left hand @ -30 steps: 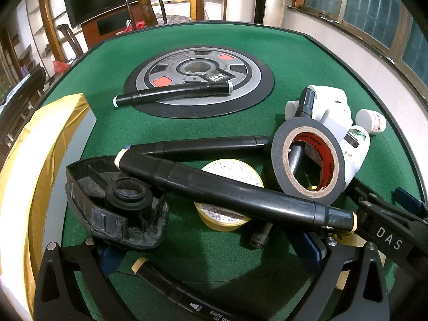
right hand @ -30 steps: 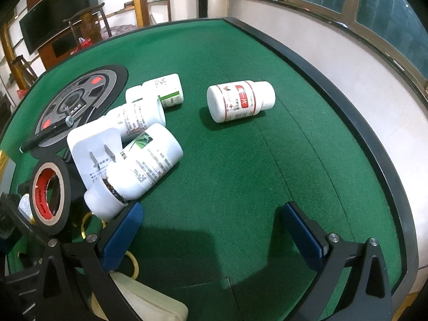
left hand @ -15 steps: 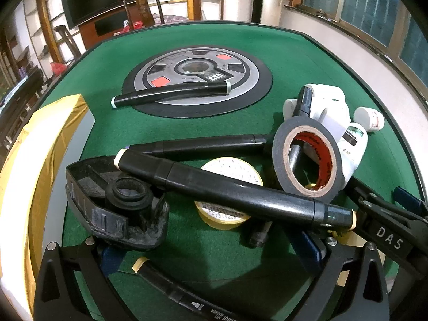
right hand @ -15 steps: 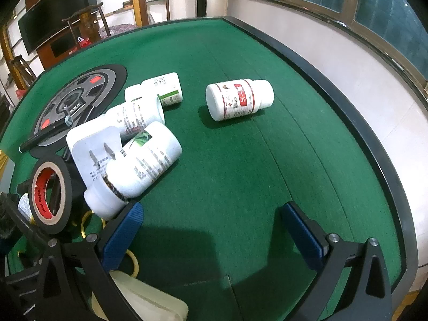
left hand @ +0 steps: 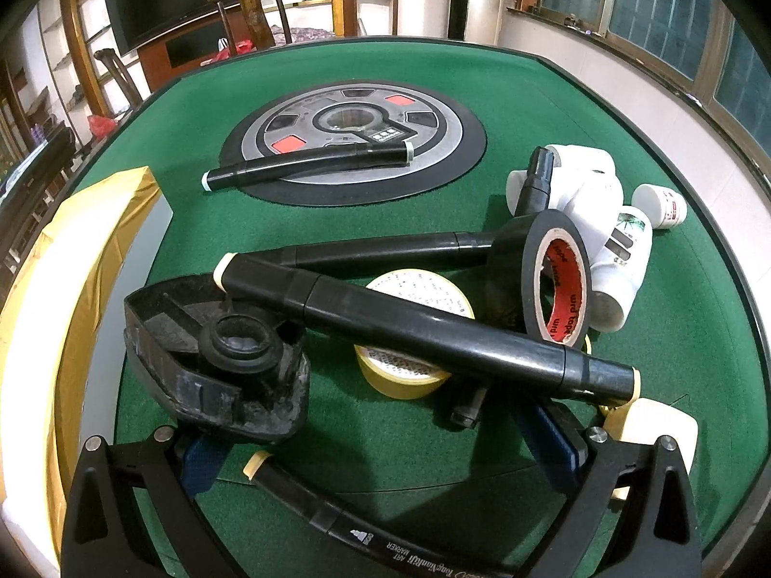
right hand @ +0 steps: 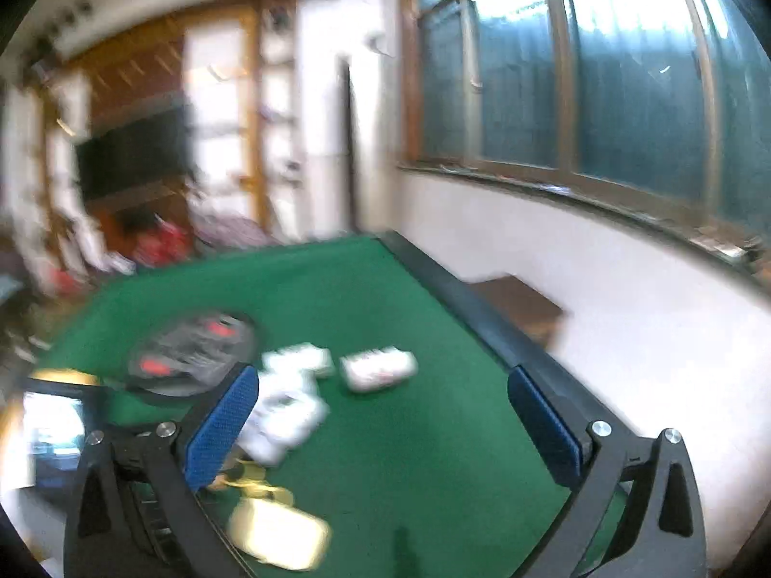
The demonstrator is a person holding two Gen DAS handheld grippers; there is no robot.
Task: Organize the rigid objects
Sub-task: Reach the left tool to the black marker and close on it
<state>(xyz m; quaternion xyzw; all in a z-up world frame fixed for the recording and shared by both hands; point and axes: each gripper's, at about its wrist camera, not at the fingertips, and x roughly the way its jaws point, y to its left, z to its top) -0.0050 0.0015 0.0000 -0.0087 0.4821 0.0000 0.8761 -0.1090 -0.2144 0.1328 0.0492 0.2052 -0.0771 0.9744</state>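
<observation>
Left gripper (left hand: 380, 453) fingers wide behind marker pile (left hand: 424, 332), right gripper (right hand: 380, 428) fingers wide, empty

Wooden chair (left hand: 250, 5) and windows (right hand: 602, 77) behind green table (left hand: 506, 77).

Both tools (left hand: 380, 453) (right hand: 380, 428) wide-jawed, empty.

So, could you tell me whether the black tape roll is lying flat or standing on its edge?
On its edge. The black tape roll stands upright, red core facing the camera, leaning against the white bottles.
</observation>
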